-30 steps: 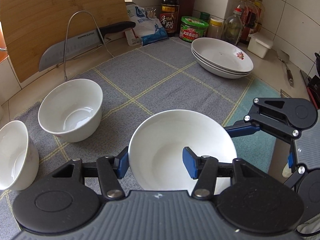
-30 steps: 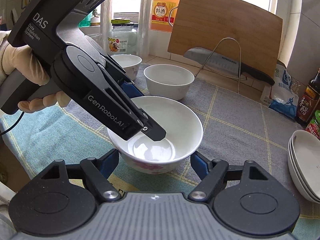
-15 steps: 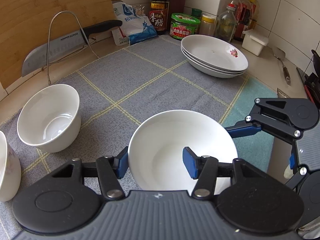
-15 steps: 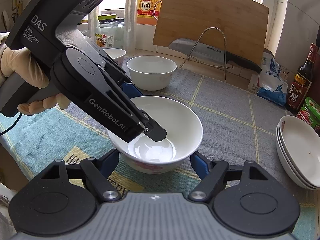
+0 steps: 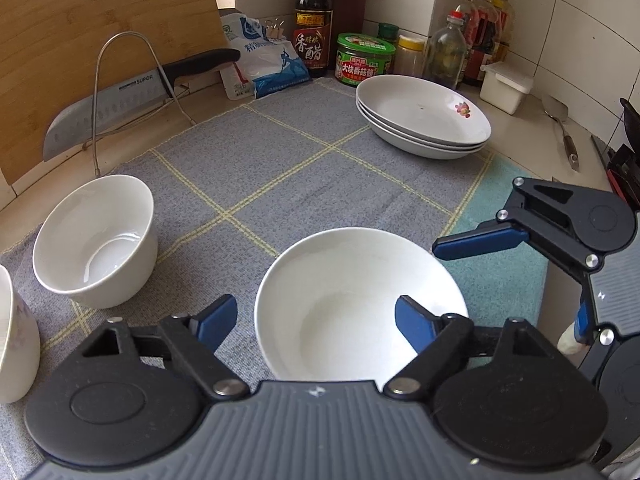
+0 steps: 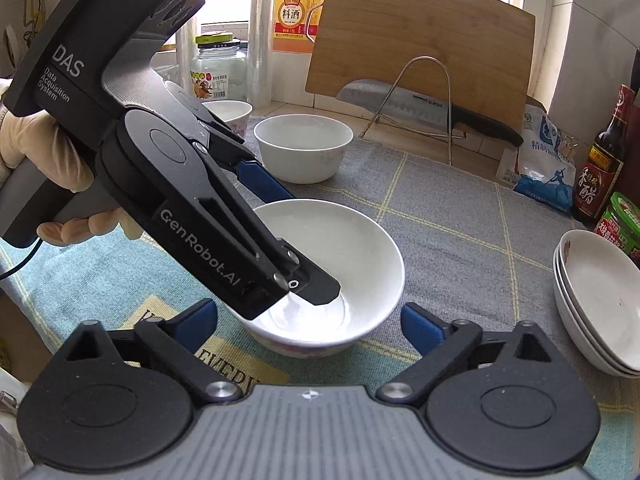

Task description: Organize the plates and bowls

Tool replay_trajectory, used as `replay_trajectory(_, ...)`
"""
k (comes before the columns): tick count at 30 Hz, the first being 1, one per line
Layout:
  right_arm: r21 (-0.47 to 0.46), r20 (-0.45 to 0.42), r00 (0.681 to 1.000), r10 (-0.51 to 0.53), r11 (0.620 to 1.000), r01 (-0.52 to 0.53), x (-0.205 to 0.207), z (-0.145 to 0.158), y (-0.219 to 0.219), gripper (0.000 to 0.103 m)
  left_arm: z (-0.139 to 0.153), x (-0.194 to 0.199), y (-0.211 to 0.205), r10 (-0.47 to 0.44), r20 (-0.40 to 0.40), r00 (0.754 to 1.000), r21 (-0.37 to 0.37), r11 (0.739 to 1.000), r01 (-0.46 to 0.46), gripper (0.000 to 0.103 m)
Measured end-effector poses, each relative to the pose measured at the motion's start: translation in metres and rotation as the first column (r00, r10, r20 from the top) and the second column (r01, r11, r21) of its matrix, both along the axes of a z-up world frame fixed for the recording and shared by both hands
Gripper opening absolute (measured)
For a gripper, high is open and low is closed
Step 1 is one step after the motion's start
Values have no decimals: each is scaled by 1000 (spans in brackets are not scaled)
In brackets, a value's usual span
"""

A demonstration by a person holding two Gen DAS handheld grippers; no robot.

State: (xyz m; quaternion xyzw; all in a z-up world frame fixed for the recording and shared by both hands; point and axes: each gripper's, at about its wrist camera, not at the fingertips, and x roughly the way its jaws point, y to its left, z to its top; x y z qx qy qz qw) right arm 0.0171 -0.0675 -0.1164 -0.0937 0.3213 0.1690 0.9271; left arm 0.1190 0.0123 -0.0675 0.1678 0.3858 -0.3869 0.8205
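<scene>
A wide white bowl [image 5: 352, 300] with a flower pattern on its outside sits on the grey mat [image 5: 280, 168]; it also shows in the right wrist view [image 6: 360, 256]. My left gripper [image 5: 316, 322] has opened, with one finger outside the bowl's near rim and one inside. My right gripper [image 6: 310, 322] is open, its fingers on either side of the same bowl. A deep white bowl [image 5: 96, 240] stands to the left, and part of another bowl [image 5: 14, 344] shows at the left edge. Three stacked white plates [image 5: 424, 116] sit at the back right.
A knife on a wire rack [image 5: 120, 96] leans by a wooden cutting board [image 5: 80, 32] at the back left. Sauce bottles, jars and a salt bag [image 5: 264, 60] line the back wall. A teal towel [image 5: 492, 260] lies under my right gripper. A spoon [image 5: 560, 128] lies far right.
The left gripper's fingers have spread apart and let go of the wide bowl's rim. The bowl moved right, away from the deep bowl, toward the plates.
</scene>
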Motion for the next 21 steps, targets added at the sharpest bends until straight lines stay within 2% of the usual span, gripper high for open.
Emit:
replay_trajectory(6, -3, -2, 1000, -3, 1000, 3, 0, 4, -1, 103, 11, -7, 12, 53, 33, 998, -40, 998, -52, 92)
replay_trajectory(12, 17, -7, 1000, -21, 1000, 21, -3, 11, -5, 103, 21, -15, 33, 168, 89, 982, -69, 984, -162, 96)
replay_trajectory(21, -11, -18, 1000, -19, 1000, 19, 3, 16, -14, 103, 16, -11, 64, 365, 65, 929, -109, 928, -357, 97)
